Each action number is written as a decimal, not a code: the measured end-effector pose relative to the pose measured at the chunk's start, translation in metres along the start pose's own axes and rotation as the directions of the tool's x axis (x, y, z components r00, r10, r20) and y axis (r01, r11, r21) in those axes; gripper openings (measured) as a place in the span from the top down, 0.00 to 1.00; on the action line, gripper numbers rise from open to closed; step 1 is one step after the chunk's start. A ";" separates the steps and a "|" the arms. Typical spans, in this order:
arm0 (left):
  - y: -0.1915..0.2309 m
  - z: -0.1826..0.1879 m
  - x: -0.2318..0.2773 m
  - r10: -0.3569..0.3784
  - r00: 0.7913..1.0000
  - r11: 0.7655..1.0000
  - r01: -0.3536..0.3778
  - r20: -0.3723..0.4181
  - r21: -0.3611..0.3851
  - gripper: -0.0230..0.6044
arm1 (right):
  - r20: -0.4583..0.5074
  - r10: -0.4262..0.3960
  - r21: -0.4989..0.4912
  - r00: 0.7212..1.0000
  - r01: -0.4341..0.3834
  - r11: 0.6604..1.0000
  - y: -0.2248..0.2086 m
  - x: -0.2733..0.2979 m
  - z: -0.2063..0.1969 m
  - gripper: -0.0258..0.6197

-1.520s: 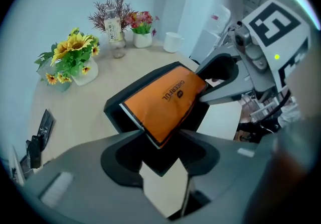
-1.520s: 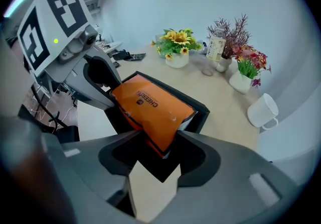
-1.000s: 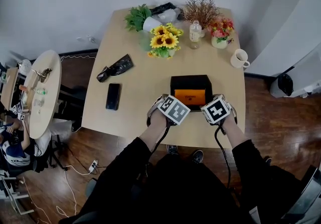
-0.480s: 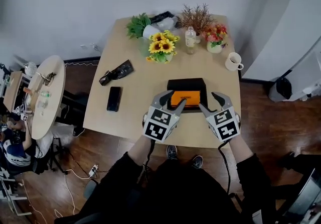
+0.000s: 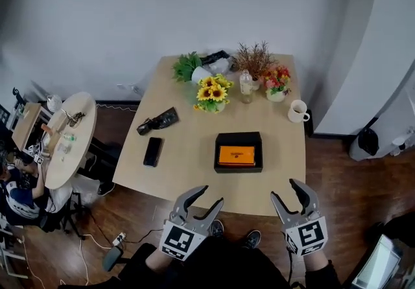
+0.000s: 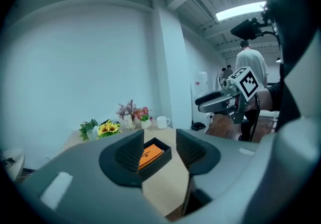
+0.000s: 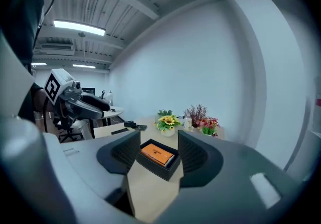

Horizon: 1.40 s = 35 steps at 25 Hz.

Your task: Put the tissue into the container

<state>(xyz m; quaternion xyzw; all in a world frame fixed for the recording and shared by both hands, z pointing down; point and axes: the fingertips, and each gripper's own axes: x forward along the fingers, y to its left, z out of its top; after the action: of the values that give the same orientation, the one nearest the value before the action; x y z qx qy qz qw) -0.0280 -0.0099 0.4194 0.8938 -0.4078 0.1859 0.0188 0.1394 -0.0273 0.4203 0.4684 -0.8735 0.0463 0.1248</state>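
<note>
Sunflowers (image 5: pixel 211 92), white mug (image 5: pixel 298 111), black phone (image 5: pixel 153 151) on table (image 5: pixel 188 174)

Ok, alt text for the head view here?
Seen from above, a black container holding an orange tissue pack sits on a wooden table. Below it the left gripper and right gripper hover off the table's near edge, both empty with jaws apart; the right's have just been closing.

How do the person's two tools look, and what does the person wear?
The left tool and the right tool each have grey curved fingers with dark pads and a white cube with black square markers. A black cable hangs from the right tool. The person wears black sleeves. The right tool's jaws have just been closing, on nothing.
</note>
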 end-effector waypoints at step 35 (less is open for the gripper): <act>0.049 0.043 -0.039 0.021 0.959 0.988 0.023 0.282 -0.154 0.85 | 0.266 -0.170 -0.035 0.949 0.186 0.982 0.049 0.012 0.088 0.63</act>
<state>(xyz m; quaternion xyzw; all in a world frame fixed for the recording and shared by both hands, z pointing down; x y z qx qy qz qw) -0.0734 -0.0226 0.3601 0.9071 -0.4192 0.0236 0.0301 0.0771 -0.0273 0.3406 0.5432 -0.8375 -0.0534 0.0258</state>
